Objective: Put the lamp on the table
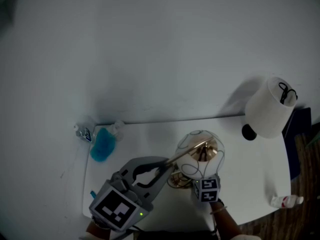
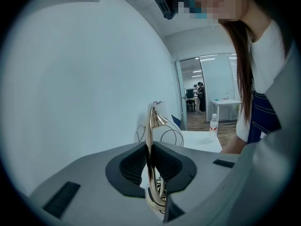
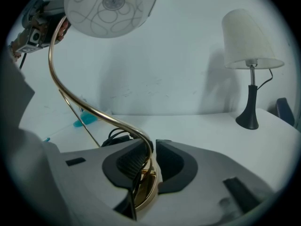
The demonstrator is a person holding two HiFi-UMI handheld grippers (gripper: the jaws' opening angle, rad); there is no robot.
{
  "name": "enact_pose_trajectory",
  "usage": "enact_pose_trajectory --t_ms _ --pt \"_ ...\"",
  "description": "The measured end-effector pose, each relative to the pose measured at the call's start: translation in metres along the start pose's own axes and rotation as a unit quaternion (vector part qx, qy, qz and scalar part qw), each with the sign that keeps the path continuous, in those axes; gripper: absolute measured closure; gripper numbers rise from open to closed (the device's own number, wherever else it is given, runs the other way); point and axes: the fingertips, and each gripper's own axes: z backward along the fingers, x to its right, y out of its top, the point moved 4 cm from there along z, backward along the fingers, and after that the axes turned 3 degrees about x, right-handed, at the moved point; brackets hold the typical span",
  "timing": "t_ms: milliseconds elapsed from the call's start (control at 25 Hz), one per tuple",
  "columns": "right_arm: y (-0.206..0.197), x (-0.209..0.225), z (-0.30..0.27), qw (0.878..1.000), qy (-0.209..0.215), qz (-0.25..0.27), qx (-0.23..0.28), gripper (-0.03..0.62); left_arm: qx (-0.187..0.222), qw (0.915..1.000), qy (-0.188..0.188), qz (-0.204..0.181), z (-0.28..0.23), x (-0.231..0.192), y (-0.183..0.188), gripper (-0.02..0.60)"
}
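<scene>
Both claws are closed on the task's lamp (image 1: 200, 151). The left claw (image 2: 150, 149) pinches the thin gold stem (image 3: 89, 109) partway up its curve. The right claw (image 3: 151, 147) is clamped on the same stem low down, right above the round gold base (image 3: 143, 192). The swirl-patterned glass shade (image 3: 110, 4) hangs high above the right claw and off to its left. The whole lamp sits over the near part of the white tabletop (image 1: 160, 134), though I cannot tell whether the base is touching it yet.

To do this step well, I would let the right claw lead. It should bring the base down flat and level while the left claw only steadies the stem so the heavy shade does not swing. The stem is smooth and narrow, so it could twist in either grip. Both claws should stay shut until the base rests fully, and the upper one should be released last. The black cord (image 3: 110, 136), bunched just to the left of the right claw, should be kept out from under the base or the lamp will sit crooked.

Around them, a second lamp with a white fabric shade (image 1: 267, 109) stands well ahead and to the right of the right claw, clear of the landing spot. A blue object (image 1: 102, 144), possibly a bottle, lies ahead and to the left of the left claw. A small bottle (image 1: 286, 200) lies to the right of the right claw near the tabletop's edge. None of these seems to block the set-down.
</scene>
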Motion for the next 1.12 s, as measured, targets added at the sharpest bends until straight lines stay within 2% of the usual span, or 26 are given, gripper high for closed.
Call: enact_pose_trajectory --t_ms 160,320,1120 --pt "-0.002 0.003 0.0 1.0 -0.002 0.004 -0.003 0.513 0.0 1.0 0.003 0.003 0.0 -0.001 0.0 0.54" --pt "-0.002 0.001 0.004 1.0 0.002 0.001 -0.008 0.511 -0.001 1.0 0.005 0.006 0.002 -0.003 -0.001 0.511" --pt "-0.009 0.004 0.019 1.0 -0.009 0.002 -0.015 0.506 -0.003 0.9995 0.027 0.015 0.02 0.001 -0.007 0.509"
